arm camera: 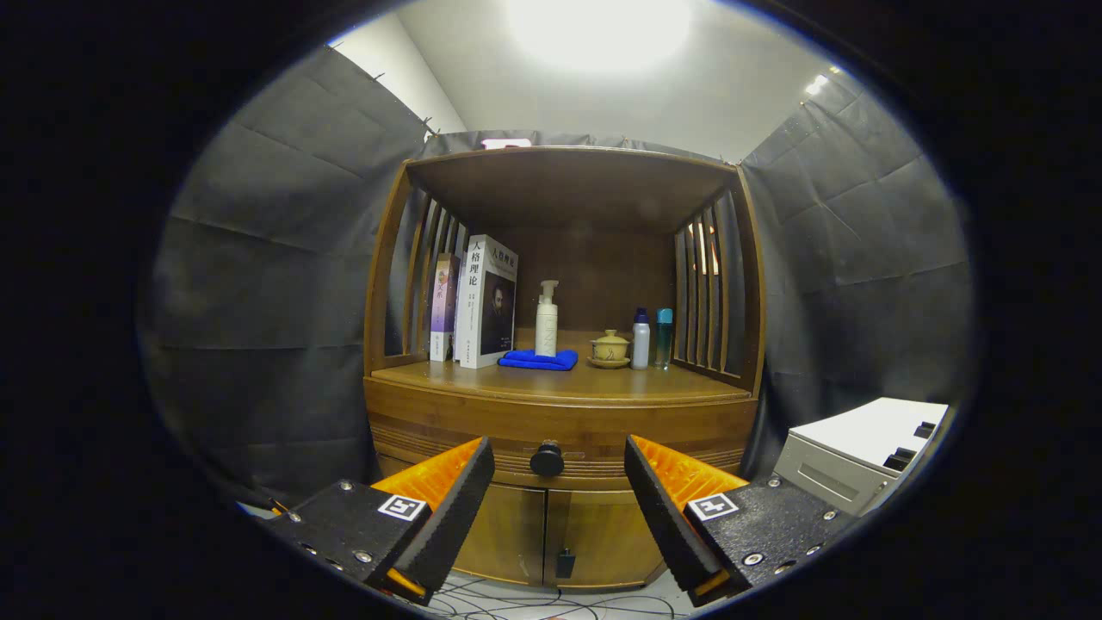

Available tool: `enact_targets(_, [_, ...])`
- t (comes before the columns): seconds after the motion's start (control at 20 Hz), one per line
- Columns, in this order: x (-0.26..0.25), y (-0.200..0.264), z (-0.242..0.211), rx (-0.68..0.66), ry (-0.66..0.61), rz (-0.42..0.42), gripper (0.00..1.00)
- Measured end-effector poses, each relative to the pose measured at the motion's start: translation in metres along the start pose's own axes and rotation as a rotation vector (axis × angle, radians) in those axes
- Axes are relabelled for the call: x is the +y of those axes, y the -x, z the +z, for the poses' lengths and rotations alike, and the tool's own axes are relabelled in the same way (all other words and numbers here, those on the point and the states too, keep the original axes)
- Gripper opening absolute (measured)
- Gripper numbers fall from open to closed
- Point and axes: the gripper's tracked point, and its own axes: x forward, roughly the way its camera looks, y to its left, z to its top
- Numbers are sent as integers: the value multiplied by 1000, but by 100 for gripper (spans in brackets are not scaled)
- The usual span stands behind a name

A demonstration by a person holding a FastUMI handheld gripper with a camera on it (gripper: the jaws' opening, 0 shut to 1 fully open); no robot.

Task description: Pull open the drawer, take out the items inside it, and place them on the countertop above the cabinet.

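Claw (560, 469) spread wide, holding nothing, fingers aimed at the front of a wooden cabinet (564, 413). Drawer (564, 452) closed, flush with the cabinet front, just under the desk (560, 379); round dark knob (547, 459) seen in the gap between the two fingers, beyond the tips, nearer the left finger, not touched. Drawer contents hidden. Below the drawer, two cabinet doors (551, 538), shut, with a small dark latch (565, 564) at their lower seam. On the desk, under a slatted wooden hutch (568, 172): two upright books (478, 301) at the left, a folded blue cloth (539, 359) with a white pump bottle (547, 320) standing on it, a small lidded tan cup on a saucer (609, 349), then a white bottle with a dark cap (640, 339) and a teal-capped bottle (664, 338) side by side at the right. Grey-white box (861, 452) to the right of the cabinet. Cables (534, 598) on the floor in front of the doors.
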Motion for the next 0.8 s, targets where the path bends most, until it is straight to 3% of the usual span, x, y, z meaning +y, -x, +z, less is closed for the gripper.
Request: enact_targets(0.8, [-3, -86, -42, 149, -50, -55, 95])
